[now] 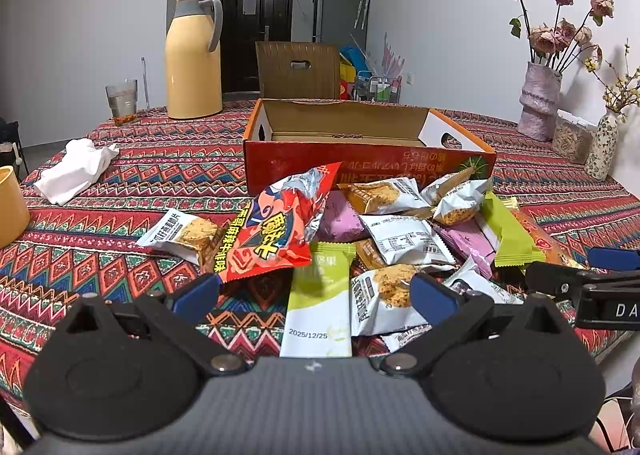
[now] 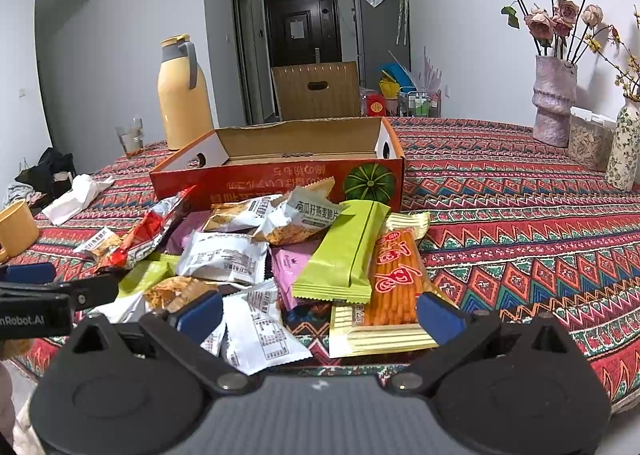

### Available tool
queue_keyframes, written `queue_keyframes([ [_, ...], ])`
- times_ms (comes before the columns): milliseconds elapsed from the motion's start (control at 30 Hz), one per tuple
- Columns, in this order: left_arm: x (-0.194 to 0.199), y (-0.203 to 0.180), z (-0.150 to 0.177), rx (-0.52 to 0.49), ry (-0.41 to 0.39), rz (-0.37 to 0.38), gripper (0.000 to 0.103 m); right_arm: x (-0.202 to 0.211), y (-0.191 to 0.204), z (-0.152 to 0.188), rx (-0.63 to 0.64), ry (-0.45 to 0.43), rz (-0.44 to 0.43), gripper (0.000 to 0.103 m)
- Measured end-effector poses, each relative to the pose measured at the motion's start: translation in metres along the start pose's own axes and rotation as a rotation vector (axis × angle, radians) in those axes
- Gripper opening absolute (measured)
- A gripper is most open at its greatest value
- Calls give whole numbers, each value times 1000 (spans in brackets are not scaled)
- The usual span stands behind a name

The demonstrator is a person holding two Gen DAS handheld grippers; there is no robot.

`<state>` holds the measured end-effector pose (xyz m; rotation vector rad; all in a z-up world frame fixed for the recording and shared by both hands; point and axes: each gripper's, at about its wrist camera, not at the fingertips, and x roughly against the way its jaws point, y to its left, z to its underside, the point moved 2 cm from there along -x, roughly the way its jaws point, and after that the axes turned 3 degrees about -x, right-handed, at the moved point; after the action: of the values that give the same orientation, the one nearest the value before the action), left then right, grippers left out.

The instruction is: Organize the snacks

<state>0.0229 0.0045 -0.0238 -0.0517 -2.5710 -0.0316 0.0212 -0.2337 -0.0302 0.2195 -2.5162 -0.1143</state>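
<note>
- Yellow thermos jug (image 1: 193, 55) stood far ahead, left of the tool.
- Glass (image 1: 122, 101) beside it.
- White cloth (image 1: 74, 169) lay crumpled, left.
- Flower vase (image 1: 538, 101) ahead right.

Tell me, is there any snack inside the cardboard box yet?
No, the cardboard box shows only bare interior, and the snack packets lie piled on the tablecloth in front.

One box (image 1: 360, 167), three vases (image 1: 538, 103) — two green packets (image 2: 344, 251).
</note>
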Motion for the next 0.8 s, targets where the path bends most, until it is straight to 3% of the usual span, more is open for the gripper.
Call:
queue_keyframes([
  [800, -2, 0, 0, -6, 2, -1, 103, -4, -1, 1, 1, 10, -2, 103],
])
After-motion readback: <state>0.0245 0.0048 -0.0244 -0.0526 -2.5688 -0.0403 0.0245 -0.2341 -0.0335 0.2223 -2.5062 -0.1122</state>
